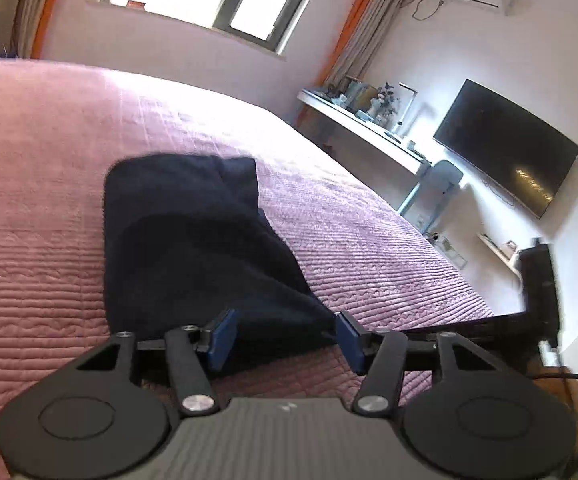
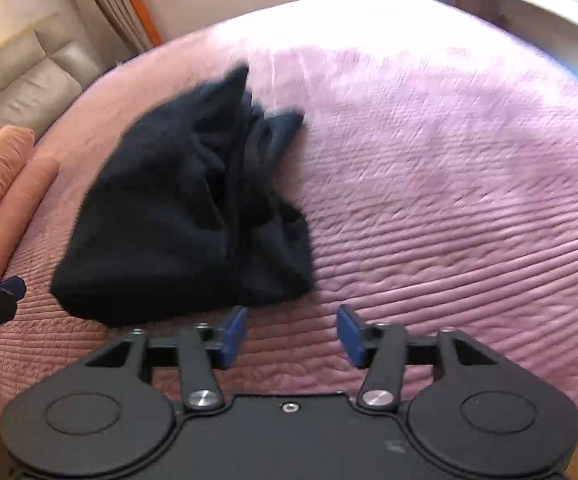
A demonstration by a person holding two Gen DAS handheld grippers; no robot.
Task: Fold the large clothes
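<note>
Risk first: dark garment (image 2: 185, 208) is bunched with stacked layers, so I may pinch several plies at once and drag the whole heap instead of one edge. Quilted bedspread (image 2: 429, 184) could get caught too. Left gripper (image 1: 285, 338) is wide apart, near hem between its jaws, apparently not clamped; blur makes contact hard to judge. Right gripper (image 2: 291, 334) is wide, holding nothing, garment just ahead and to its left on the bed.
</note>
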